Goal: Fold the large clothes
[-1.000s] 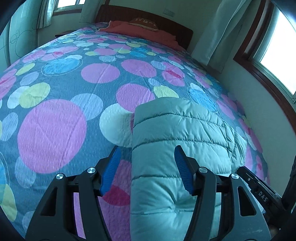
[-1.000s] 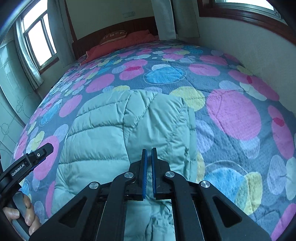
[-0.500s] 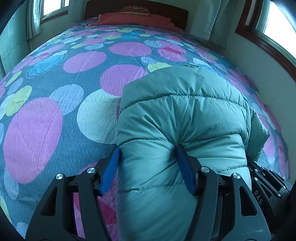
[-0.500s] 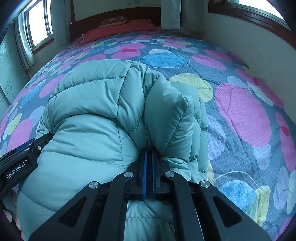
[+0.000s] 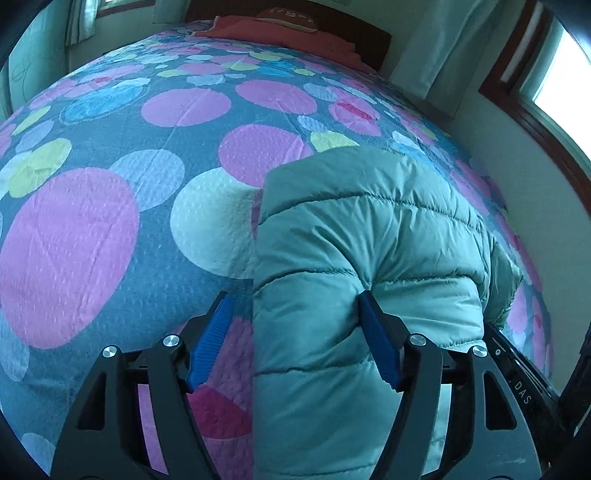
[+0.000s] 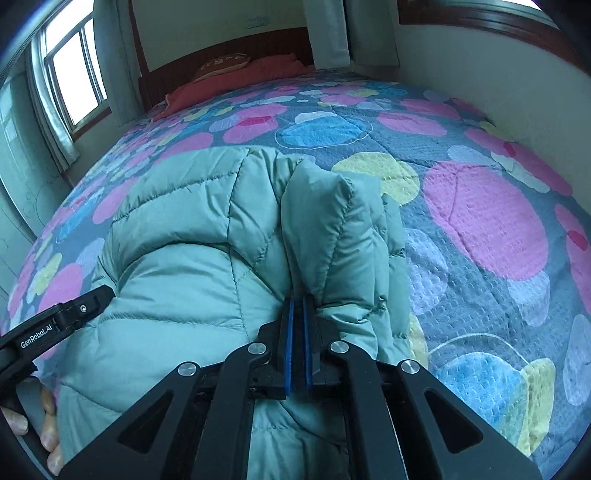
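Note:
A teal quilted puffer jacket [image 5: 362,266] lies bunched on the bed, its near part lifted into a hump. It also shows in the right wrist view [image 6: 207,258]. My left gripper [image 5: 295,332] is open; the jacket's left edge lies between its blue pads, touching only the right pad [image 5: 376,343]. My right gripper [image 6: 297,332] is shut on a fold of the jacket's right edge, which stands up above the pads. The left gripper's body [image 6: 59,325] shows at the left of the right wrist view, beside the jacket.
The bed has a blue cover with pink, yellow and white circles [image 5: 110,206]. A red pillow [image 5: 295,26] and a dark wooden headboard [image 6: 177,74] are at the far end. A wall with windows runs along the bed's right side [image 5: 535,147].
Both grippers first rose and pushed forward, bunching the jacket into a tall hump. Now the hump has sunk a little and the jacket's far edge lies farther away.

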`<control>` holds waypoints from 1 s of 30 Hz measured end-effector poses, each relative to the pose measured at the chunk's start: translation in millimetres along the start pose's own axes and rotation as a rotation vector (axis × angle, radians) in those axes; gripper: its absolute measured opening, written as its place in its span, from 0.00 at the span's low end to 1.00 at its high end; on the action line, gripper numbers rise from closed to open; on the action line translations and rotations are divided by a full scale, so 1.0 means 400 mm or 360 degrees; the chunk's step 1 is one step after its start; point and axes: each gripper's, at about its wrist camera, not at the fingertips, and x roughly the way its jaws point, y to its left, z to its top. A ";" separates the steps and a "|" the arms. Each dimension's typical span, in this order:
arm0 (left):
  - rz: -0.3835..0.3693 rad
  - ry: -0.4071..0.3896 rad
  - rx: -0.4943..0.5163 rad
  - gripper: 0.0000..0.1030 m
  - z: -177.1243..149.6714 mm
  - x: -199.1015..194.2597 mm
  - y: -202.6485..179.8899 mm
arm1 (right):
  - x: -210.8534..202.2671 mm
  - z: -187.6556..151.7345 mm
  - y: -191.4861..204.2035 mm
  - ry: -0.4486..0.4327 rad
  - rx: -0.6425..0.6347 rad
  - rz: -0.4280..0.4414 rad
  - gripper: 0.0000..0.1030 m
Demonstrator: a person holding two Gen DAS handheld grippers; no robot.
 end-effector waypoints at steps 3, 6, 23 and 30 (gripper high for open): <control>-0.0059 0.0017 -0.0181 0.82 -0.005 -0.023 0.058 | -0.028 0.007 -0.044 -0.0014 0.0137 0.0081 0.24; -0.0181 0.0084 -0.0328 0.84 -0.015 -0.015 0.099 | -0.032 0.009 -0.082 -0.0036 0.0265 0.0135 0.67; -0.0472 0.0191 -0.0293 0.57 -0.022 0.047 0.048 | 0.096 -0.006 -0.102 0.0157 0.0502 0.0538 0.42; -0.0445 0.0105 -0.0258 0.40 0.027 -0.008 0.080 | 0.101 0.046 -0.024 0.0112 0.0469 0.0677 0.26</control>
